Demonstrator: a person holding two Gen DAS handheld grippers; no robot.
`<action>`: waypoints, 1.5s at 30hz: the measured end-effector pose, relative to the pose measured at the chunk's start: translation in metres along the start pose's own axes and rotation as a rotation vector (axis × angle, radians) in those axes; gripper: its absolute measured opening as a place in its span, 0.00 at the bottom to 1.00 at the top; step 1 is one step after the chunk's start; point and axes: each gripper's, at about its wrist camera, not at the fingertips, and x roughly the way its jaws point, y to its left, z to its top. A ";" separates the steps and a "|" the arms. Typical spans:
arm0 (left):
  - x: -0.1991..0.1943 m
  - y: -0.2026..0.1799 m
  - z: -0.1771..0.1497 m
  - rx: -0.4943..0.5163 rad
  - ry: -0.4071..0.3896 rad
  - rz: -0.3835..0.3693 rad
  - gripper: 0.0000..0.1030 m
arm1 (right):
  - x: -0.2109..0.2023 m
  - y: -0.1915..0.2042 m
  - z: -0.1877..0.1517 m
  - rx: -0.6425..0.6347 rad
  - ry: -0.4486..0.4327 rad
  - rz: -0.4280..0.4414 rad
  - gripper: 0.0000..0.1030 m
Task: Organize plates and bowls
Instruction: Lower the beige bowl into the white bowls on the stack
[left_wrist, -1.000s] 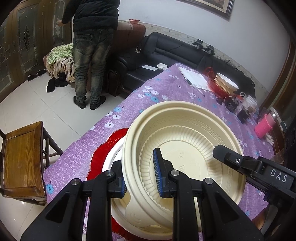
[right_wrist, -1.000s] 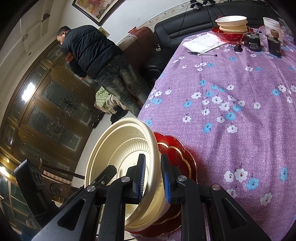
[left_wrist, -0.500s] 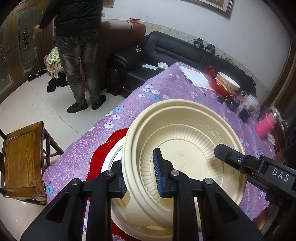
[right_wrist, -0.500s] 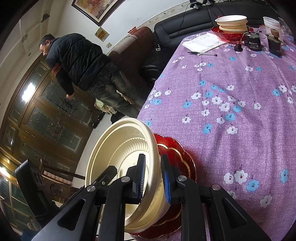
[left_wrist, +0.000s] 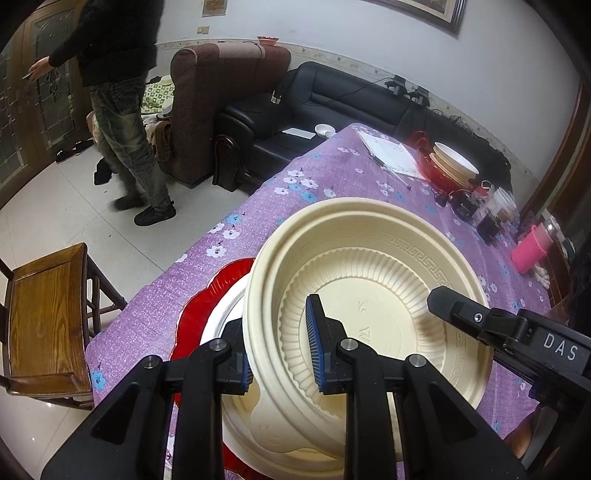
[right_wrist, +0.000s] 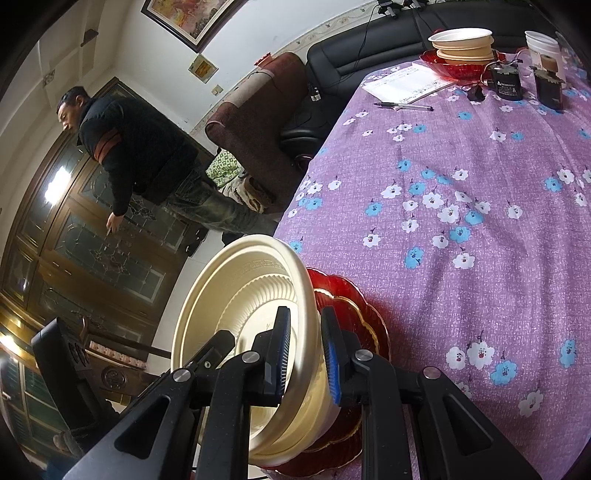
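A large cream bowl (left_wrist: 373, 269) with a ribbed inside is held up, tilted, over a red scalloped plate (left_wrist: 216, 286) near the table's front corner. My left gripper (left_wrist: 279, 350) is shut on the bowl's near-left wall, one pad inside and one outside. My right gripper (right_wrist: 304, 356) is shut on the opposite wall of the same cream bowl (right_wrist: 236, 291), above the red plate (right_wrist: 354, 314). A second cream dish (left_wrist: 225, 325) lies under the bowl on the red plate. In the left wrist view the right gripper's black finger (left_wrist: 476, 317) reaches over the bowl's right rim.
A purple flowered tablecloth (right_wrist: 461, 192) covers the table. At its far end stand a red bowl holding stacked cream bowls (right_wrist: 463, 46), a notepad (right_wrist: 406, 83), a pen, black boxes and a pink cup (left_wrist: 530, 253). A wooden chair (left_wrist: 40, 317) stands left; a person (left_wrist: 122, 99) is by the sofa.
Both grippers and the bowl have stayed still. The person in the background has stepped left, away from the armchair and toward the glass door.
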 end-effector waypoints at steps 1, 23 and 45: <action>0.000 0.000 0.000 -0.002 0.001 -0.001 0.20 | 0.000 0.000 0.000 -0.001 0.000 -0.001 0.18; 0.002 0.001 0.000 -0.001 0.008 0.003 0.20 | -0.001 0.000 0.000 -0.001 -0.006 -0.002 0.19; -0.001 -0.004 -0.001 0.041 -0.012 0.035 0.20 | 0.000 -0.006 0.002 0.009 -0.005 0.015 0.19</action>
